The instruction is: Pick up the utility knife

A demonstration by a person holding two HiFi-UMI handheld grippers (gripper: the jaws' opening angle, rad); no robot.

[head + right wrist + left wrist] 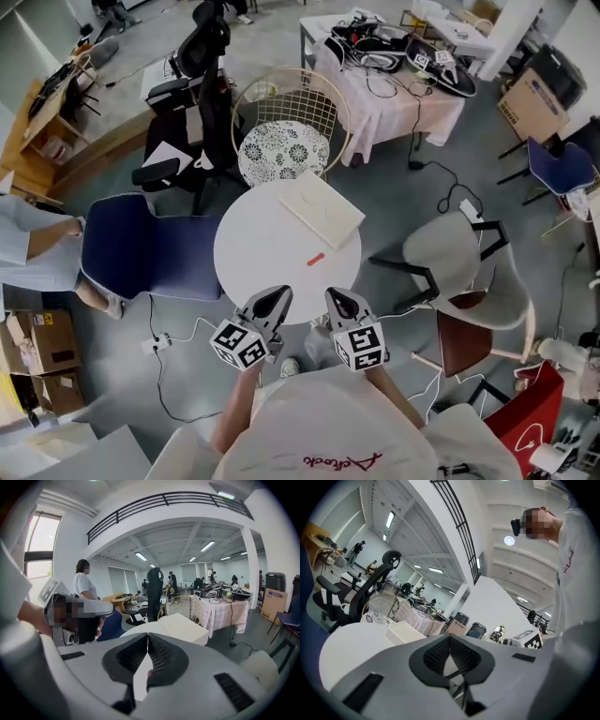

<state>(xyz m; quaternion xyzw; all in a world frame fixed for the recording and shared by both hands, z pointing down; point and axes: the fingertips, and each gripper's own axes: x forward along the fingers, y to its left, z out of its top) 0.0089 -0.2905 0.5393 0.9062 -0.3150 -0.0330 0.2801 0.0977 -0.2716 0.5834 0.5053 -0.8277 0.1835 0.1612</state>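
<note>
The utility knife is a small red-orange piece lying on the round white table, right of its middle. A flat white box lies beyond it. Both grippers hover side by side over the table's near edge, apart from the knife. My left gripper has its jaws together with nothing in them, as the left gripper view also shows. My right gripper is shut and empty too. In the right gripper view, a small reddish patch shows through the gap under the closed tips.
A blue chair stands left of the table, a wire chair with a patterned cushion behind it, a grey chair to the right. A person sits at far left. Cables run across the floor.
</note>
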